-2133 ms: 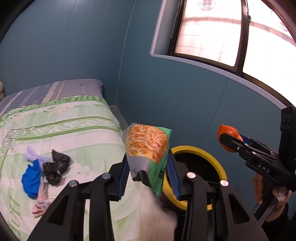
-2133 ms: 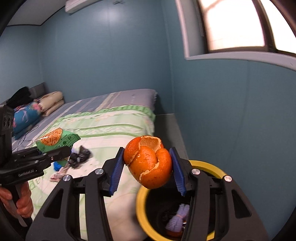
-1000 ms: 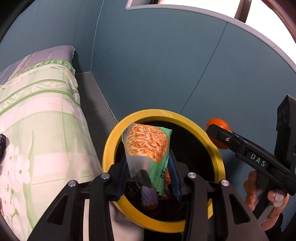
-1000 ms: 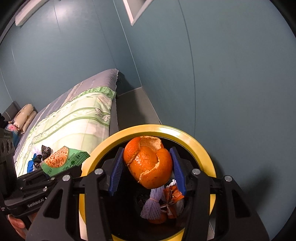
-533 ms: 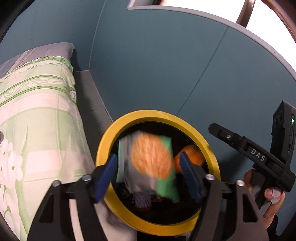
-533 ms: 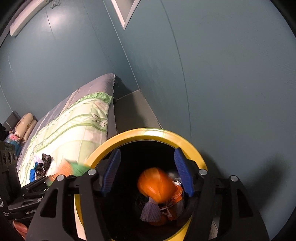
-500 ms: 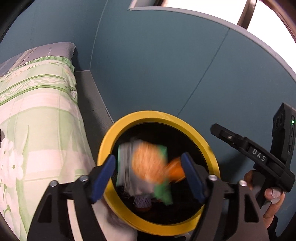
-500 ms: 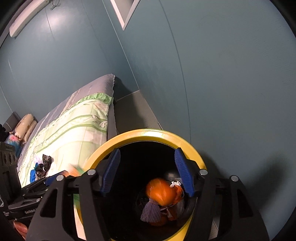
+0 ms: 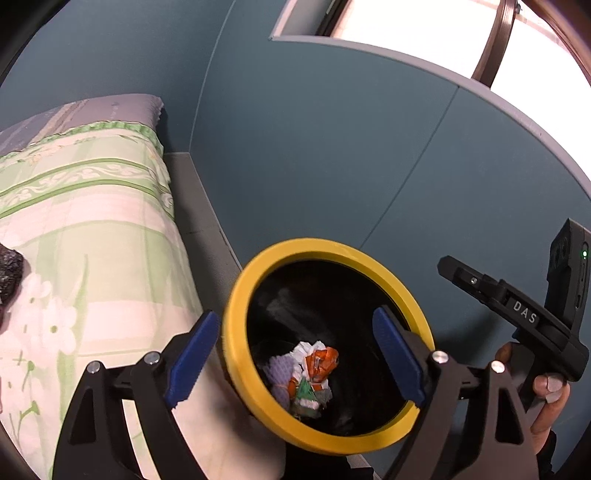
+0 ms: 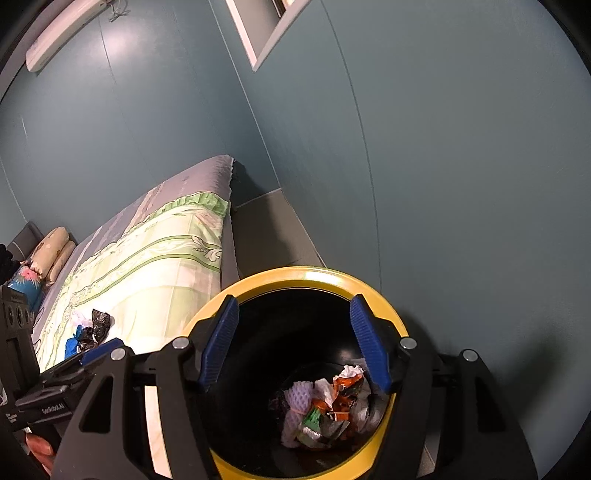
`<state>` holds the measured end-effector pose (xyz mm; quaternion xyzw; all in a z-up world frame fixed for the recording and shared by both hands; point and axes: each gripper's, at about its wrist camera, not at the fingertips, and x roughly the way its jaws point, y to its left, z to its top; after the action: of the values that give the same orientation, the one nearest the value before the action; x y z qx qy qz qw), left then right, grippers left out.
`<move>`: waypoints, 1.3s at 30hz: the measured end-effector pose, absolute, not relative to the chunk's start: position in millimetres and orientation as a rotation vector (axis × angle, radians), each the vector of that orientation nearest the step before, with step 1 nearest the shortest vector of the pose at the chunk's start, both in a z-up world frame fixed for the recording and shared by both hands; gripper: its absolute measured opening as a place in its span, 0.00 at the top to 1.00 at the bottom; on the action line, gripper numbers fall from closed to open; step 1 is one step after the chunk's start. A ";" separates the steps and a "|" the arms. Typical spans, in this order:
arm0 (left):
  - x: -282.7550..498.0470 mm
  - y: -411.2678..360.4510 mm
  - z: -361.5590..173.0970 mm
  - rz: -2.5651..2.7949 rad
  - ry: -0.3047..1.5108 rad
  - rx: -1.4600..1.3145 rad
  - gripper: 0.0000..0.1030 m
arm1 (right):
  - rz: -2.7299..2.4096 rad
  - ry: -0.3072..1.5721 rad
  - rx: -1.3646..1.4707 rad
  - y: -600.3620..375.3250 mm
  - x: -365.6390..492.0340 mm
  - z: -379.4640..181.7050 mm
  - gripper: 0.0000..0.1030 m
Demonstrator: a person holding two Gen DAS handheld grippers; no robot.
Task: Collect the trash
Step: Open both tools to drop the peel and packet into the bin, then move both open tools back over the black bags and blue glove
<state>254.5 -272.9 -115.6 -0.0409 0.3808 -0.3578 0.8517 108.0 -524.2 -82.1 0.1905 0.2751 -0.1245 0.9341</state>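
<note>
The yellow-rimmed black trash bin (image 9: 325, 245) (image 10: 306, 273) stands between the bed and the wall, right under both grippers. Crumpled trash (image 9: 306, 373) (image 10: 325, 402) lies at its bottom, with a green wrapper (image 10: 312, 415) on top. I cannot pick out the orange peel there. My left gripper (image 9: 293, 325) hangs over the rim, its jaws opening, nothing between them. My right gripper (image 10: 294, 306) is open and empty over the bin's mouth. More trash (image 10: 88, 332), black and blue, lies on the bed.
The bed (image 9: 92, 221) with a green patterned cover runs along the left, pillows (image 10: 51, 243) at its far end. A teal wall (image 9: 332, 147) closes in right behind the bin, with a window (image 9: 424, 33) above. A narrow grey floor strip (image 10: 266, 236) separates bed and wall.
Both grippers opened. The green snack wrapper fell from the left one and the orange peel from the right one into the bin. Both grippers then rose slightly.
</note>
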 end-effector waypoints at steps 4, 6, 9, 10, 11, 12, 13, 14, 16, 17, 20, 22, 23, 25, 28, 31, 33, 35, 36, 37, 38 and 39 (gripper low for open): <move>257.6 -251.0 -105.8 -0.725 0.769 -0.102 0.17 | -0.242 0.550 0.374 -512.9 106.8 -72.3 0.41; 258.0 -239.1 -100.4 -0.709 0.756 -0.107 0.16 | -0.235 0.545 0.363 -507.0 107.5 -67.5 0.40; 262.3 -218.0 -93.6 -0.681 0.741 -0.121 0.15 | -0.218 0.534 0.351 -496.5 109.4 -59.2 0.38; 262.7 -212.9 -91.1 -0.673 0.737 -0.124 0.15 | -0.212 0.531 0.346 -492.4 110.8 -56.4 0.38; 264.2 -205.4 -88.7 -0.662 0.731 -0.128 0.14 | -0.205 0.528 0.339 -487.8 112.3 -53.6 0.38; 265.3 -198.1 -86.5 -0.648 0.726 -0.131 0.14 | -0.196 0.526 0.332 -483.0 113.9 -51.2 0.38; 266.1 -192.8 -84.8 -0.639 0.722 -0.134 0.14 | -0.189 0.525 0.329 -479.2 114.7 -49.7 0.38; 266.6 -187.3 -83.1 -0.629 0.716 -0.139 0.13 | -0.179 0.523 0.323 -473.6 116.6 -47.5 0.38; 268.1 -171.2 -78.4 -0.600 0.703 -0.146 0.12 | -0.159 0.519 0.311 -463.4 120.1 -43.7 0.37; 269.1 -162.0 -76.0 -0.582 0.695 -0.147 0.11 | -0.146 0.516 0.305 -457.3 122.3 -41.4 0.37; 273.6 -137.0 -69.9 -0.538 0.676 -0.143 0.11 | -0.109 0.508 0.288 -440.4 130.0 -35.6 0.37; 274.8 -120.8 -67.3 -0.510 0.664 -0.144 0.10 | -0.086 0.505 0.273 -428.3 135.9 -32.2 0.37; 275.6 -110.1 -65.9 -0.494 0.657 -0.149 0.10 | -0.070 0.508 0.265 -420.5 140.4 -30.8 0.37; 274.9 -93.7 -62.8 -0.465 0.647 -0.154 0.10 | -0.042 0.511 0.252 -406.9 148.0 -28.4 0.37; 280.4 -64.8 -61.1 -0.413 0.638 -0.168 0.10 | 0.000 0.513 0.226 -382.5 159.9 -24.0 0.37; 285.6 -36.7 -62.3 -0.365 0.638 -0.186 0.10 | 0.039 0.516 0.209 -357.5 171.6 -21.7 0.37; 289.7 -16.7 -64.1 -0.330 0.640 -0.195 0.10 | 0.070 0.525 0.202 -340.3 181.3 -21.7 0.37; 291.5 -2.0 -66.3 -0.305 0.641 -0.200 0.10 | 0.092 0.531 0.193 -325.9 189.9 -21.9 0.37; 293.1 6.7 -68.3 -0.289 0.643 -0.202 0.10 | 0.105 0.536 0.189 -318.1 195.9 -22.2 0.37; 294.6 14.7 -70.1 -0.275 0.647 -0.206 0.10 | 0.113 0.540 0.188 -312.7 199.9 -22.7 0.37; 296.1 20.9 -72.3 -0.265 0.650 -0.210 0.10 | 0.128 0.547 0.187 -307.3 205.4 -24.1 0.37; 298.2 29.0 -75.3 -0.251 0.655 -0.214 0.10 | 0.141 0.553 0.184 -299.6 211.1 -25.3 0.37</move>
<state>298.2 29.0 -75.3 -0.1048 0.3204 -0.1227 0.9334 211.1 -299.6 -25.3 0.0907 0.2725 0.0695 0.9553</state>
